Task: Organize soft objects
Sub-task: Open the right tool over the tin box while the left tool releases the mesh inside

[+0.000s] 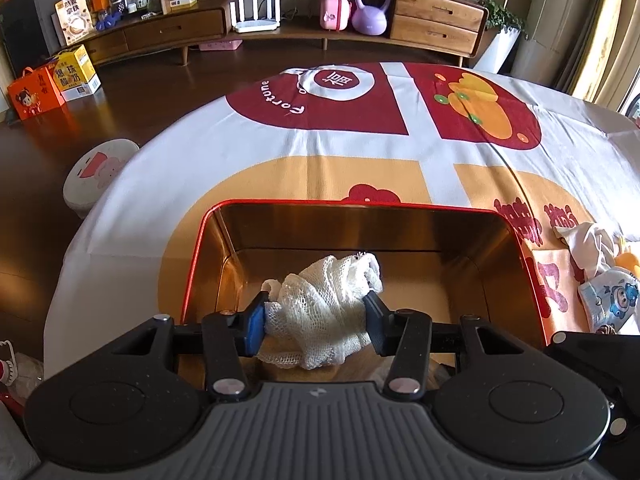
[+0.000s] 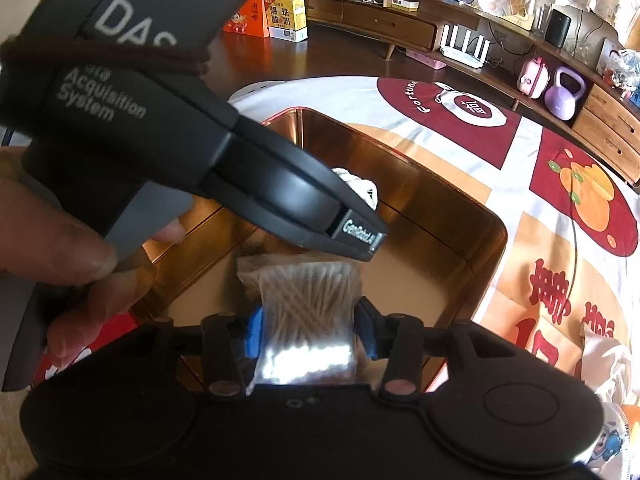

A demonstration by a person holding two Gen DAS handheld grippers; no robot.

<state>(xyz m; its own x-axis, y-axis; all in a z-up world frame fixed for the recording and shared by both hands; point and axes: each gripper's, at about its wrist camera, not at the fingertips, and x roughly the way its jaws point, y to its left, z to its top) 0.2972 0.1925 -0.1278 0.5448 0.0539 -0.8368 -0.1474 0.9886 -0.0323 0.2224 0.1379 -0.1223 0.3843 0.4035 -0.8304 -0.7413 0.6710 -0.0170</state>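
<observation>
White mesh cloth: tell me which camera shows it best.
The left wrist view: the white mesh cloth sits in full sight between the left gripper fingers, over the tin box. The right wrist view shows only a small patch behind that gripper.

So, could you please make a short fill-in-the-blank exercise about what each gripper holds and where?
1. The left gripper holds a white ____ cloth between its fingers.
2. The right gripper has a clear bag of cotton ____ between its fingers.
3. Both things are over the open red ____, which is gold inside.
4. The tablecloth shows the English word ____.

Missing words: mesh; swabs; tin; Fortune
</observation>
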